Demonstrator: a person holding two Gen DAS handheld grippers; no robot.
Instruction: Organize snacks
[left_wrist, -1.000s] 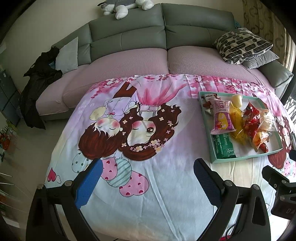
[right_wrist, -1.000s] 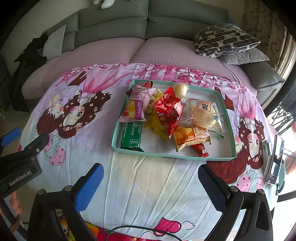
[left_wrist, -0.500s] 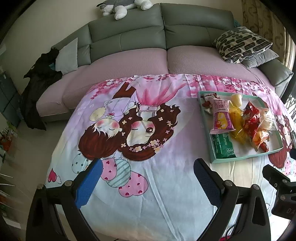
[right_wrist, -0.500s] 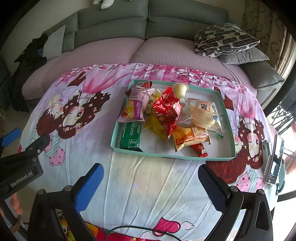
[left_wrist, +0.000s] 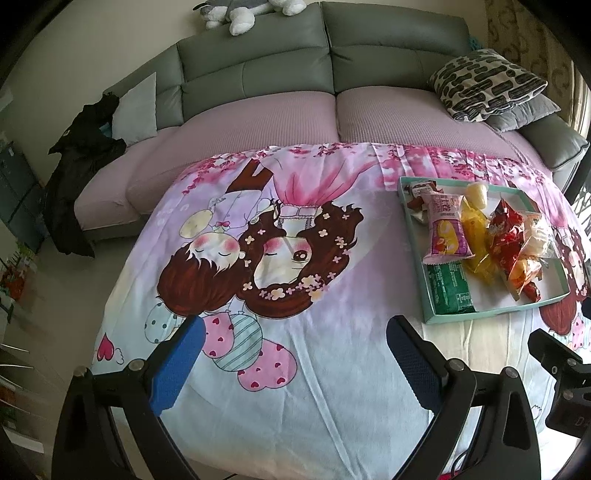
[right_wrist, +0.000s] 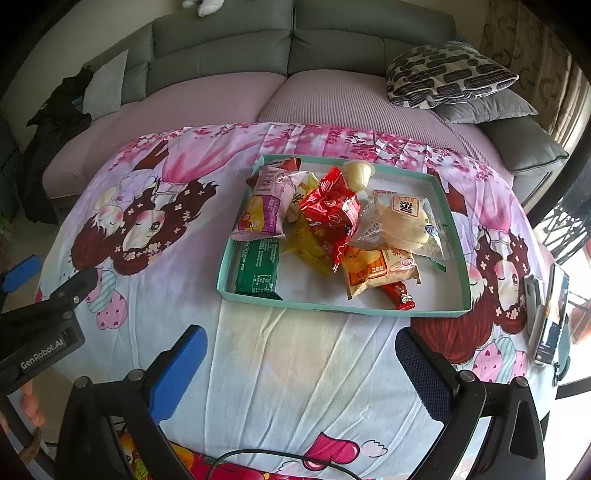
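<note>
A shallow teal tray (right_wrist: 334, 305) (left_wrist: 480, 317) rests on a table under a cartoon-print cloth (right_wrist: 295, 362). Piled in it are several wrapped snacks: a pink packet (right_wrist: 266, 206) (left_wrist: 445, 230), a green packet (right_wrist: 258, 271) (left_wrist: 448, 293), a red bag (right_wrist: 332, 212) (left_wrist: 508, 236), a clear-wrapped bun (right_wrist: 400, 223), an orange packet (right_wrist: 373, 269) and yellow wrappers (right_wrist: 306, 243). My right gripper (right_wrist: 301, 358) hangs open above the cloth, just in front of the tray. My left gripper (left_wrist: 293, 354) is open over the cloth's middle, left of the tray. Neither holds anything.
A grey sofa (left_wrist: 258, 66) with a mauve seat cover stands behind the table. It carries a patterned cushion (right_wrist: 447, 75), a black garment (left_wrist: 79, 173) and a plush toy (left_wrist: 251, 13). A phone (right_wrist: 552, 314) lies at the table's right edge.
Both views have shifted very slightly. The snacks and tray lie as before, and both grippers stay open.
</note>
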